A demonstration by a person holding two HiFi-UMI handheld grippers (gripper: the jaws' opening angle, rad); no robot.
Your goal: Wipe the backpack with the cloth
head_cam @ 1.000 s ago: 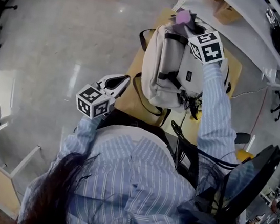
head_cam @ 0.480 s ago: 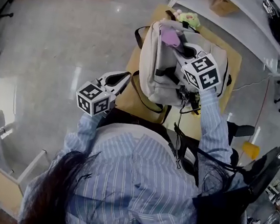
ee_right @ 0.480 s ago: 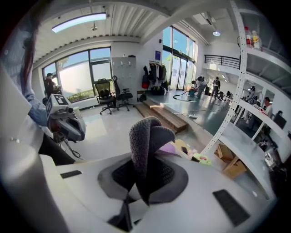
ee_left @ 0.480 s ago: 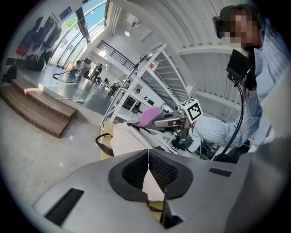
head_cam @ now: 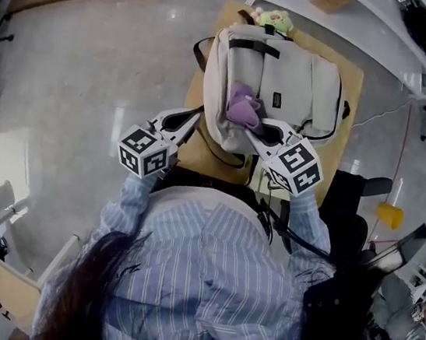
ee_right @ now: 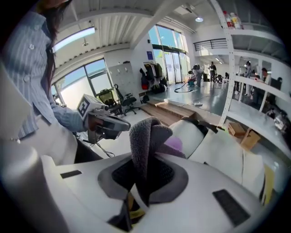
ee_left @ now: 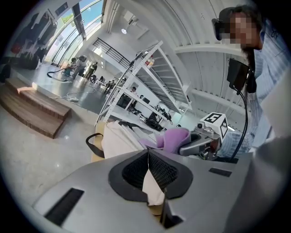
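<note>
Now | right gripper (head_cam: 260, 129) jaws clamped on the purple microfibre cloth (head_cam: 241, 106), at the near end of the beige fabric backpack (head_cam: 289, 74) on the wooden counter (head_cam: 354, 79) | left gripper (head_cam: 192, 119) jaws together, beside its left edge | we advise flat, overlapping strokes.

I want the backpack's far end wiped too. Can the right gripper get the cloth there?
Probably yes. The right gripper, jaws shut on the cloth, sits at the near end of the backpack, and nothing lies on the bag's upturned face beyond it.
</note>
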